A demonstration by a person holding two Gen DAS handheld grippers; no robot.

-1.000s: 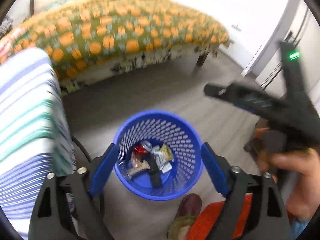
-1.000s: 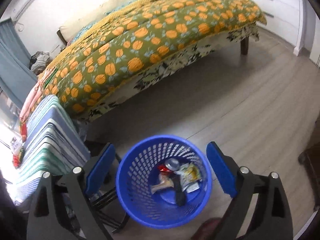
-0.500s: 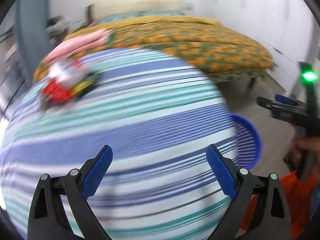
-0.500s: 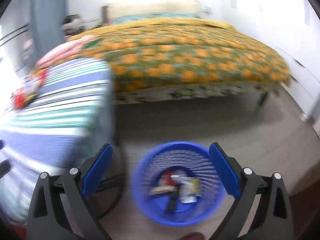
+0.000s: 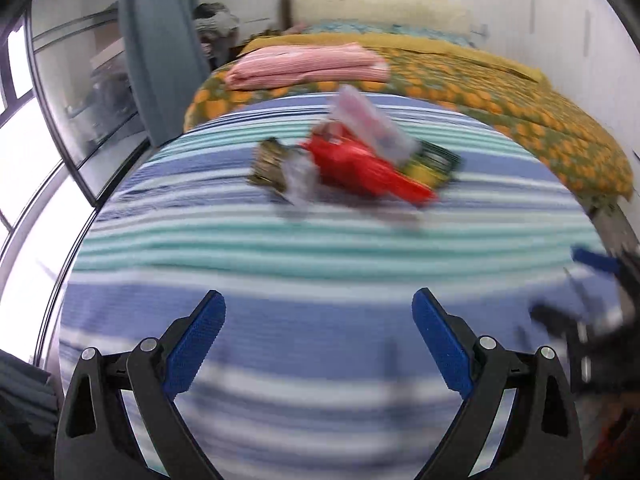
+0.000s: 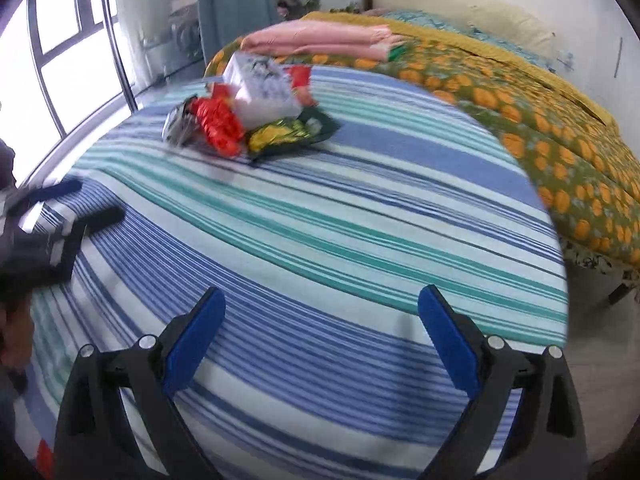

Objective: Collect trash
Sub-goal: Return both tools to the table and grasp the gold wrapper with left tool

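Note:
A pile of trash lies at the far side of a striped blue, teal and white tablecloth (image 5: 280,248): a red wrapper (image 5: 360,168), a clear white packet (image 5: 368,124), a yellow-green wrapper (image 5: 432,160) and a crumpled foil piece (image 5: 272,164). The right wrist view shows the same pile: the red wrapper (image 6: 218,124), a white packet (image 6: 260,88), a yellow-green wrapper (image 6: 288,134). My left gripper (image 5: 318,336) is open and empty over the near cloth. My right gripper (image 6: 320,336) is open and empty, also well short of the pile. The bin is out of view.
A bed with an orange-flowered green cover (image 6: 560,152) stands behind the table, with folded pink cloth (image 5: 308,66) on it. A window (image 6: 60,60) and a grey-blue curtain (image 5: 160,48) are at the left. Each gripper shows at the edge of the other's view.
Both grippers have swung up and left from over the blue trash bin to over the striped table. The bin has left both views and the trash pile has come into view.

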